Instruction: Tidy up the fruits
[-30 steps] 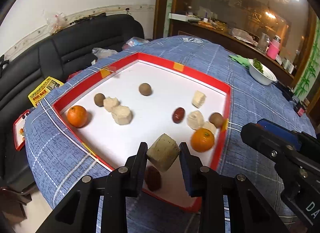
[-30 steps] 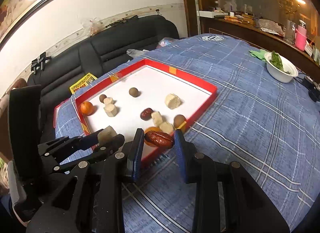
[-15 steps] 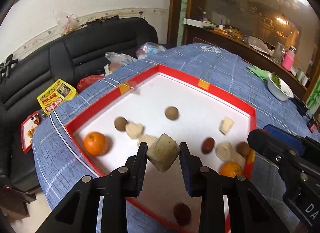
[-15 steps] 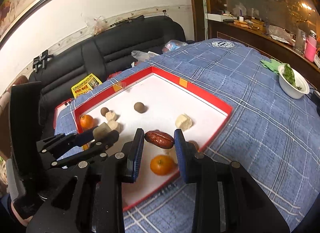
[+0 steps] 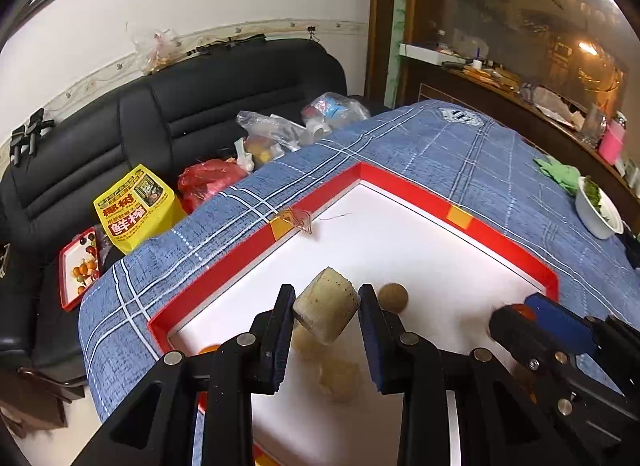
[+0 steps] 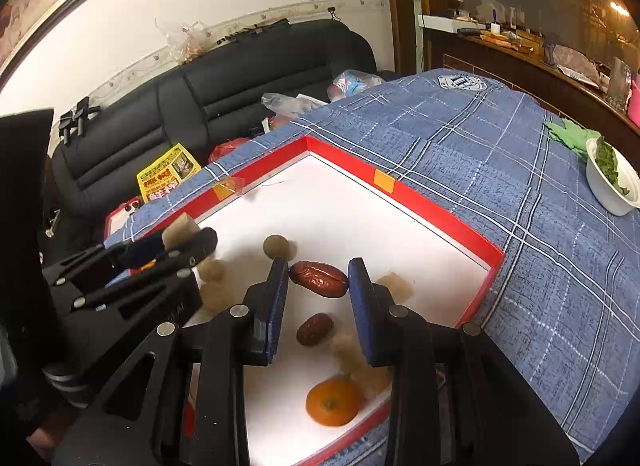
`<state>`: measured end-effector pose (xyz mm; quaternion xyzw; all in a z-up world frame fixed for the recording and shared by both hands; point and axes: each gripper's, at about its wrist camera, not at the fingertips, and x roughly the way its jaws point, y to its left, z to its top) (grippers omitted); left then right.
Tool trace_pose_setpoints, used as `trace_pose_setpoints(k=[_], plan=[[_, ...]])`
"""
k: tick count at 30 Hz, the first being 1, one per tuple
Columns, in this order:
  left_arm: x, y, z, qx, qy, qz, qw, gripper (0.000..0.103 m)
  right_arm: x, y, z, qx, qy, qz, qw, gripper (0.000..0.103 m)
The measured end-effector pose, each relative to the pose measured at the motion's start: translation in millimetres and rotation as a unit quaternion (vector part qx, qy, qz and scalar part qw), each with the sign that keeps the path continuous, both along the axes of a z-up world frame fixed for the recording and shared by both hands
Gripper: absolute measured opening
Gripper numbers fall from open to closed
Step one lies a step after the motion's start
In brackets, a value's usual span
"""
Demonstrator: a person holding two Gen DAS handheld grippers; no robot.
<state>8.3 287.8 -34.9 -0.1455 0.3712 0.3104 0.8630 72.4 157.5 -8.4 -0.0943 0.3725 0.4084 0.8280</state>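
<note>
A red-rimmed white tray [image 5: 404,185] [image 6: 436,209] lies on the blue checked tablecloth. My left gripper [image 5: 325,316] is shut on a pale beige cylinder-shaped fruit chunk [image 5: 326,310], held above the tray's white floor; in the right wrist view it [image 6: 188,236] hangs at the left. My right gripper [image 6: 318,278] is shut on a dark red date [image 6: 319,279], also above the tray. Below lie another date [image 6: 315,329], an orange [image 6: 332,403], a round brown fruit [image 5: 393,296] [image 6: 277,246] and several pale chunks [image 6: 394,286].
A white bowl of greens [image 6: 612,181] [image 5: 598,209] stands at the table's right side, a green cloth beside it. Behind the table a black sofa [image 5: 180,113] carries a yellow packet [image 5: 134,205], plastic bags and a small red tray [image 5: 78,266]. A cluttered wooden counter runs at the back right.
Both grippers have travelled forward over the tray toward its far corner, each keeping its fruit. The tray's near edge and the left orange have slid down out of the left wrist view.
</note>
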Motion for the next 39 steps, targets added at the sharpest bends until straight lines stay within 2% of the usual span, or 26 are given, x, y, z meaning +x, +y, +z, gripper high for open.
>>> trace_pose_setpoints(k=[27, 33, 35, 37, 39], plan=[[46, 33, -23, -0.014, 0.054, 0.008, 0.9984, 0.031, 42, 37, -24, -0.044, 0.016, -0.013, 0.999, 0.030], [53, 38, -35, -0.026, 0.073, 0.009, 0.9969, 0.031, 48, 46, -36, -0.055, 0.026, -0.013, 0.998, 0.030], [55, 38, -39, -0.040, 0.080, 0.001, 0.9960, 0.031, 49, 47, -39, -0.062, 0.029, -0.015, 0.998, 0.030], [56, 38, -39, -0.055, 0.076, -0.008, 0.9956, 0.035, 49, 48, -43, -0.074, 0.038, -0.014, 0.996, 0.031], [52, 39, -37, -0.061, 0.073, -0.003, 0.9955, 0.049, 47, 48, -42, -0.082, 0.035, -0.014, 0.996, 0.033]])
